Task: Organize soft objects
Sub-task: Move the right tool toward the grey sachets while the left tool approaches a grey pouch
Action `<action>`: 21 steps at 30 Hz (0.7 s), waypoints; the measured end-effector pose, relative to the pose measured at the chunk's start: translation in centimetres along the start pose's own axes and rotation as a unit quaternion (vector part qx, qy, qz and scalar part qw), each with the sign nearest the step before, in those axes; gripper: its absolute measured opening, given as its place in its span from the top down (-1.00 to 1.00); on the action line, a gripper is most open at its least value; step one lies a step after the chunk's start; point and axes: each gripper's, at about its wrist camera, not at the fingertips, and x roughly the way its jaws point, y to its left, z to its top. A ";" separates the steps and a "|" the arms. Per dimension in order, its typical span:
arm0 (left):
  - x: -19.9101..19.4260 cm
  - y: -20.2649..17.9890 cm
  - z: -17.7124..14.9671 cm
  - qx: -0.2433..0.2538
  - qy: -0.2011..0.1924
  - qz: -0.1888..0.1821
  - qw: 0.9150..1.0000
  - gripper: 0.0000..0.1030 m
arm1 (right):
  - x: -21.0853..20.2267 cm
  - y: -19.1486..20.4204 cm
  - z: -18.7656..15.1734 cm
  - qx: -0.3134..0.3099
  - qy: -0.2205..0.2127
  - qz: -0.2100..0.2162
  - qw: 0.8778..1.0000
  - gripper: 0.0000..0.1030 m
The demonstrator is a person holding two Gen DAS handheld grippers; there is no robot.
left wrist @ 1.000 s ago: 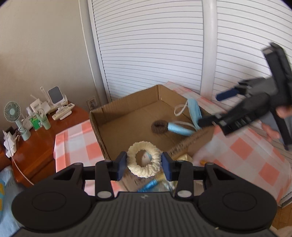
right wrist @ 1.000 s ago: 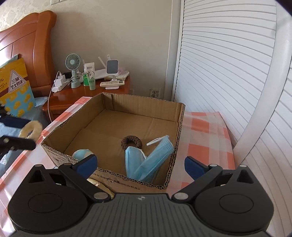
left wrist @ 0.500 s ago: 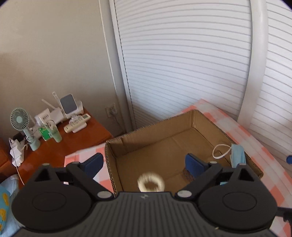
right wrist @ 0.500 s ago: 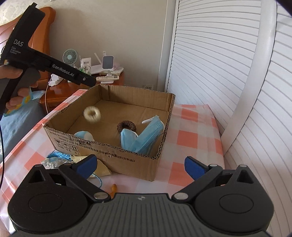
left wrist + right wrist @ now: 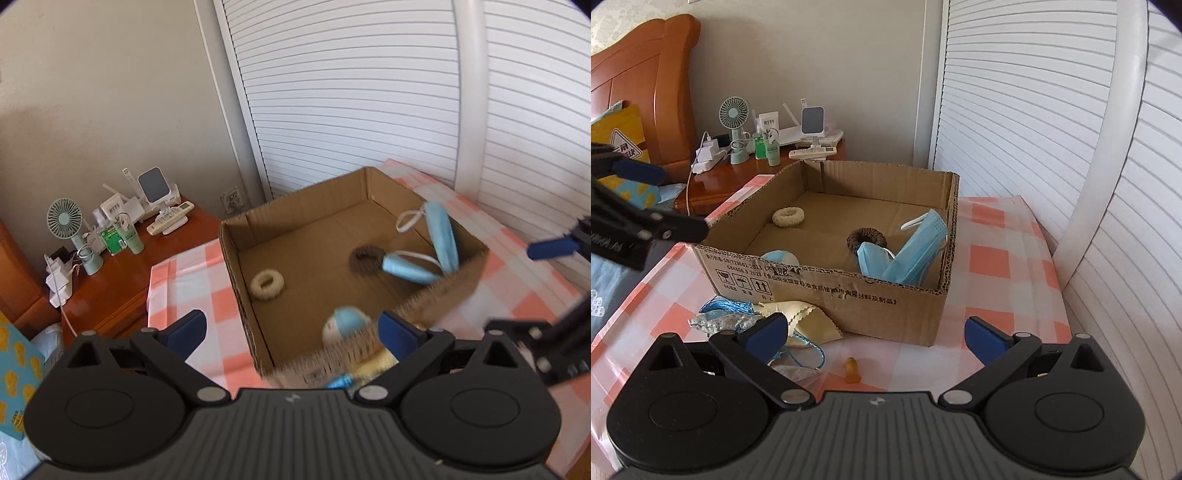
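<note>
Since a second ago the cream scrunchie [image 5: 267, 285] has left our left gripper [image 5: 291, 328], whose jaws are opening on nothing; it now lies ahead of them in the cardboard box [image 5: 236, 236]. Our right gripper [image 5: 875, 332] stands wide and empty, the yellow cloth [image 5: 809, 322] and blue cord [image 5: 726, 307] just beyond its left finger. Farther on, the face masks [image 5: 905, 258] lean on the wall. Reaching carelessly, we could snag that tangled cord.

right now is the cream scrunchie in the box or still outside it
In. The cream scrunchie lies flat on the floor of the cardboard box, near its far left corner, apart from the other items.
</note>
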 end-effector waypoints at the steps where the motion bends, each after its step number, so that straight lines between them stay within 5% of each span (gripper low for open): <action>1: -0.6 -0.3 -0.8 0.001 -0.001 0.004 1.000 -0.94 | 0.2 0.2 -0.5 0.004 0.003 -0.009 1.000 -1.00; 11: -3.5 -2.6 -8.8 -0.035 0.006 0.027 0.999 -0.95 | 2.9 1.5 -2.4 0.042 0.032 -0.022 0.998 -1.00; 21: -3.8 -1.7 -10.6 -0.055 0.015 0.015 0.998 -0.95 | 4.7 2.4 -3.6 0.037 0.064 -0.050 0.996 -1.00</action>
